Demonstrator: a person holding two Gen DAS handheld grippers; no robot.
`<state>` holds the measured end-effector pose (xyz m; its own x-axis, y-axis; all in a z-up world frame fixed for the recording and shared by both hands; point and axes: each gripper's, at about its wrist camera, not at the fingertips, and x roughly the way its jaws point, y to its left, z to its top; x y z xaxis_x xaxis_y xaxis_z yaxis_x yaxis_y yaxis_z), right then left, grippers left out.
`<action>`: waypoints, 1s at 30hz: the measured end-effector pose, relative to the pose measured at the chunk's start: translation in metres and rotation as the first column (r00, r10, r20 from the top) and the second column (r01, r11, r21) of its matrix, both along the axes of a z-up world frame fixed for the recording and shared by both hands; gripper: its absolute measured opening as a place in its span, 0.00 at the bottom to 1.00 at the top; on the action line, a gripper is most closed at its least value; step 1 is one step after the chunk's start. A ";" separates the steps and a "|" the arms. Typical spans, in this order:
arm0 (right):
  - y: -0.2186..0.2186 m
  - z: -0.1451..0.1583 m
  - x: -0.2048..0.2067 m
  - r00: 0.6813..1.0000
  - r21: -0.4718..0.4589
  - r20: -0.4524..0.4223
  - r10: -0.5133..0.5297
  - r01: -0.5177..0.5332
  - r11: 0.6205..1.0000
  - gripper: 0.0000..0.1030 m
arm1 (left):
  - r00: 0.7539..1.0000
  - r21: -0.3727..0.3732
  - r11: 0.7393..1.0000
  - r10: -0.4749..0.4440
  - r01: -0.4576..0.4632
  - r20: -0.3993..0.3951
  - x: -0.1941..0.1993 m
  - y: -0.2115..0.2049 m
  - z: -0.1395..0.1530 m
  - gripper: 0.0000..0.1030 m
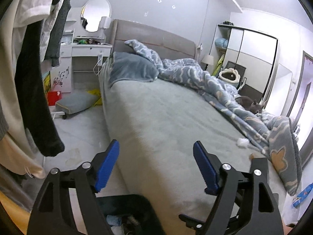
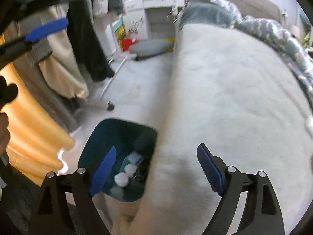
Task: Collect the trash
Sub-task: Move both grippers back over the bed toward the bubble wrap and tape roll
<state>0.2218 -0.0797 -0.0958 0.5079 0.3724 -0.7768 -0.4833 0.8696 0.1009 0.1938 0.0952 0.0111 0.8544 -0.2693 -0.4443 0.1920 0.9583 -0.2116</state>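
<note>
A dark teal trash bin (image 2: 125,123) stands on the floor against the bed's side. It holds white tissue balls (image 2: 121,179) and a blue-white wrapper (image 2: 135,157). My right gripper (image 2: 157,147) hangs open above the bin and the mattress edge, with nothing between its fingers. My left gripper (image 1: 156,143) is open and empty over the bed's near corner, and the bin (image 1: 125,201) shows below it. A crumpled white tissue (image 1: 242,142) lies on the grey-green sheet beside the blanket's edge. A blue packet (image 1: 304,193) lies on the floor at the right.
A blue patterned blanket (image 1: 195,68) is bunched along the bed's far side, with a grey cat (image 1: 252,103) beside it. Hanging clothes (image 1: 35,78) on a wheeled rack crowd the left. A grey cushion (image 1: 76,101), a red box (image 1: 52,98) and a white vanity (image 1: 88,51) stand beyond.
</note>
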 end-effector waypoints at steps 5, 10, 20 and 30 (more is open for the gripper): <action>-0.037 0.017 0.001 0.994 -0.004 0.074 -0.083 0.084 0.996 0.86 | 1.000 0.014 1.000 -0.006 0.006 0.011 0.003 -0.025 -0.001 0.88; -0.074 0.025 0.003 0.982 0.006 0.096 -0.163 0.163 0.987 0.89 | 1.000 0.028 0.999 -0.028 0.029 -0.008 0.010 -0.052 -0.006 0.89; -0.124 0.024 0.007 0.958 0.000 0.114 -0.264 0.266 0.964 0.91 | 0.997 0.038 0.996 -0.080 0.080 -0.020 0.020 -0.096 -0.010 0.91; -0.177 0.027 0.016 0.926 0.005 0.142 -0.349 0.352 0.936 0.91 | 0.991 0.039 0.991 -0.127 0.129 -0.039 0.038 -0.134 -0.017 0.92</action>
<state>0.2376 -0.2571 -0.0690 0.7059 0.1364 -0.6951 -0.1553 0.9872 0.0361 0.2314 -0.0385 -0.0060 0.7970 -0.3561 -0.4878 0.3067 0.9344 -0.1811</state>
